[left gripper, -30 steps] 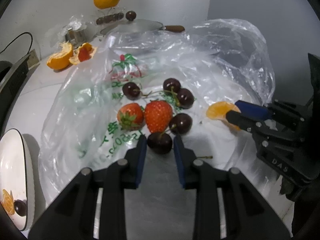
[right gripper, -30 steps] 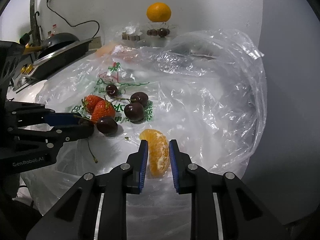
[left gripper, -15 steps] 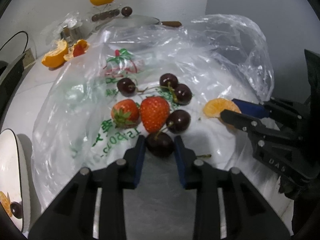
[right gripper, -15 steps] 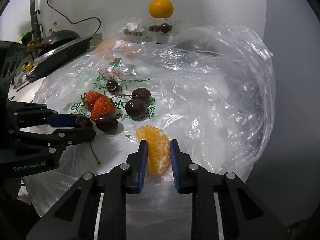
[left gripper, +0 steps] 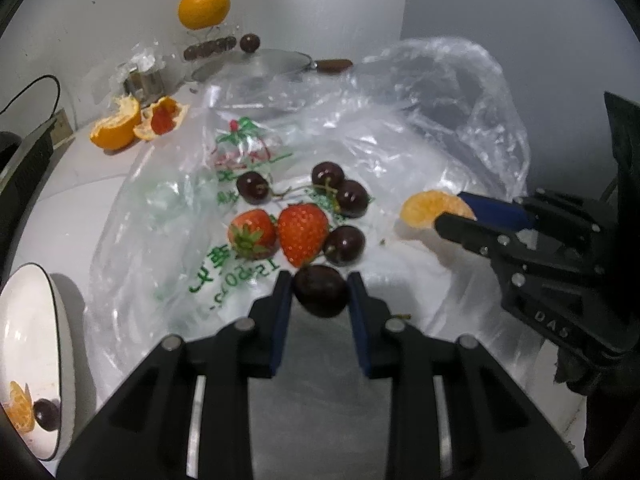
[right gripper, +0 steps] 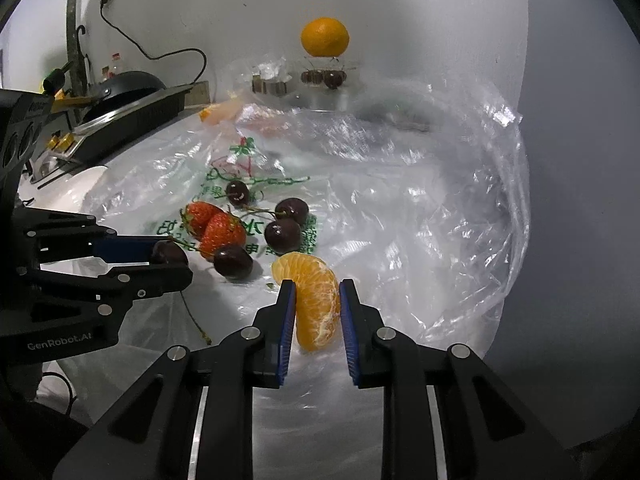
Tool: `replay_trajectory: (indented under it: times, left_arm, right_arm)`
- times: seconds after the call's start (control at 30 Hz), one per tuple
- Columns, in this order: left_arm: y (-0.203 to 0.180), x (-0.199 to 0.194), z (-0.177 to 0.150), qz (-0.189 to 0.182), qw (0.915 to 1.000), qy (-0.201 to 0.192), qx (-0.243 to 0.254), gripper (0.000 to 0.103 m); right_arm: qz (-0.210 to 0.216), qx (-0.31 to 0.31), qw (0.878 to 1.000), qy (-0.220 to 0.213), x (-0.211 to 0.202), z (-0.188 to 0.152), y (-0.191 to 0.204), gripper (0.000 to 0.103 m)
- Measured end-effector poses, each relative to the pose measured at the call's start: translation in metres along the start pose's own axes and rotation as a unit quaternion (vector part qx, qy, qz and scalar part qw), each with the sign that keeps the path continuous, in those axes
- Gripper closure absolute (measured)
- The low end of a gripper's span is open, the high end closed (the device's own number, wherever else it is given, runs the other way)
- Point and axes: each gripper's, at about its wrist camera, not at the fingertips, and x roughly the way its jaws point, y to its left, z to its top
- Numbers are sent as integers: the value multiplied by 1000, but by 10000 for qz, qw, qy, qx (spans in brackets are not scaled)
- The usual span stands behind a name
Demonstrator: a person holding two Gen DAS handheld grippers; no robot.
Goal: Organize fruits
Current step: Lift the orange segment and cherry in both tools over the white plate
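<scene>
My left gripper is shut on a dark cherry at the near edge of a fruit pile on a clear plastic bag. Two strawberries and several more cherries lie just beyond it. My right gripper is shut on a peeled orange piece, which also shows in the left wrist view. The left gripper with its cherry shows at the left of the right wrist view.
A white plate at the left holds an orange piece and a cherry. Orange peels lie at the back left. A whole orange sits on a stand by the wall, above a pan lid. A cooktop stands at far left.
Both grippers have lifted slightly and drawn back with their fruit. The cherry and the orange piece stay held; the pile on the bag has not moved.
</scene>
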Motion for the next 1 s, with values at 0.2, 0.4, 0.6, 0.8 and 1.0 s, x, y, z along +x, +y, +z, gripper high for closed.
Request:
replay_trajectory:
  times: [0.2,0.4,0.6,0.8,1.0]
  left_arm:
    - [2,-13,0,13,9999,-118,-2,75]
    - [5,-27,-2,24,9997,-226,-19,75]
    - [10,-41,-7,42,9994,-336,-57,75]
    - [19,-54,-11,76,9989,-441,-104,75]
    - [31,-67,-17,135,9983,-541,-160,75]
  right_arm:
    - [-10,-48,9999,-94,-10,2,7,80]
    - [-9,-127,9998,-157,-19,6,17,80]
    - [-6,-216,9995,-224,-26,12,29,80]
    - [12,-295,9992,-274,-31,17,43,80]
    - [43,-360,9989,-290,-32,22,58,80]
